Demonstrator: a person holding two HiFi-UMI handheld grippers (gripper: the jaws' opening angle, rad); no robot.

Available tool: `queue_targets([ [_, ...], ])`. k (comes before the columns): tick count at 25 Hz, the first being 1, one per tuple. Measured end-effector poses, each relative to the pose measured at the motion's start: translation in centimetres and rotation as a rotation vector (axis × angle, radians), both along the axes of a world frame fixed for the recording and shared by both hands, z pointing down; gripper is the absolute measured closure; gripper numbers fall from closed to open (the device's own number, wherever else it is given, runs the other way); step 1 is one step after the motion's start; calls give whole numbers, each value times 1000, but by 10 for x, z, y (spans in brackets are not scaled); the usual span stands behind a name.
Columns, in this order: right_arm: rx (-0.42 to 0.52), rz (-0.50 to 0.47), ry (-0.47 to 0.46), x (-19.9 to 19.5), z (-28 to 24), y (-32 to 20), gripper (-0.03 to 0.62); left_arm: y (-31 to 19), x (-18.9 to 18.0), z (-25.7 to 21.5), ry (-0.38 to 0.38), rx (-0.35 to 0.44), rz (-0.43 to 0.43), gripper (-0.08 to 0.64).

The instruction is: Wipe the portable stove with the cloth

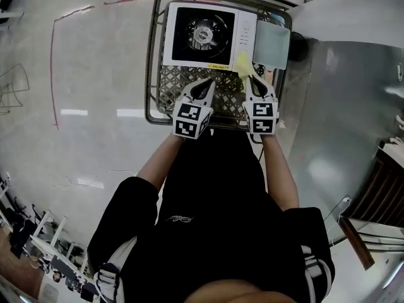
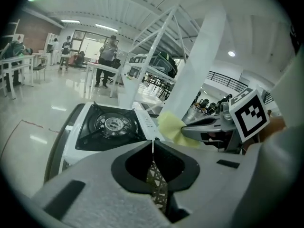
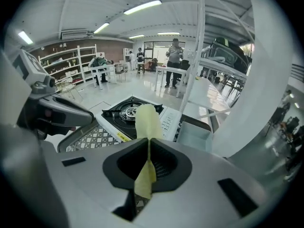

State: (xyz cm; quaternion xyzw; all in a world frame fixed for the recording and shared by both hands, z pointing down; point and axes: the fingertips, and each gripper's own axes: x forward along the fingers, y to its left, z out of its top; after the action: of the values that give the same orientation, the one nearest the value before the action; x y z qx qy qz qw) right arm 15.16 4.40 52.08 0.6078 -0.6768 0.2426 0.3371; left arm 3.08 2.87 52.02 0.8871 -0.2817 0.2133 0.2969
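Right gripper (image 1: 251,79) clamped on yellow cloth (image 1: 242,64) beside stove (image 1: 202,33); left gripper (image 1: 209,82) fully closed, empty.

Black short-sleeved shirt (image 1: 214,188); grey left tool (image 1: 210,82) and right tool (image 1: 252,79).

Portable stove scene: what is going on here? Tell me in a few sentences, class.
A person holds a gripper in each hand over a wire basket with the portable stove inside. The right gripper is shut on a yellow cloth, held out by the stove's near corner. The left gripper is shut and empty, alongside it. Wiping does not look under way yet.
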Motion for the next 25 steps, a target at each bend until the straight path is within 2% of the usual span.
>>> queue_targets([
  [6,-58,32,-17,9,31,-22,572,-19,9,19,-25,-10,58,534],
  [13,-123,52,-81,16,70,-34,566,-28,10,35,-74,-39,41,534],
  [14,-140,58,-97,15,75,-34,550,-29,11,34,-72,-43,41,534],
  [17,-193,81,-136,13,93,-36,415,-31,16,34,-67,-45,54,534],
  [25,-216,121,-134,20,104,-46,356,-40,22,42,-89,-53,63,534],
])
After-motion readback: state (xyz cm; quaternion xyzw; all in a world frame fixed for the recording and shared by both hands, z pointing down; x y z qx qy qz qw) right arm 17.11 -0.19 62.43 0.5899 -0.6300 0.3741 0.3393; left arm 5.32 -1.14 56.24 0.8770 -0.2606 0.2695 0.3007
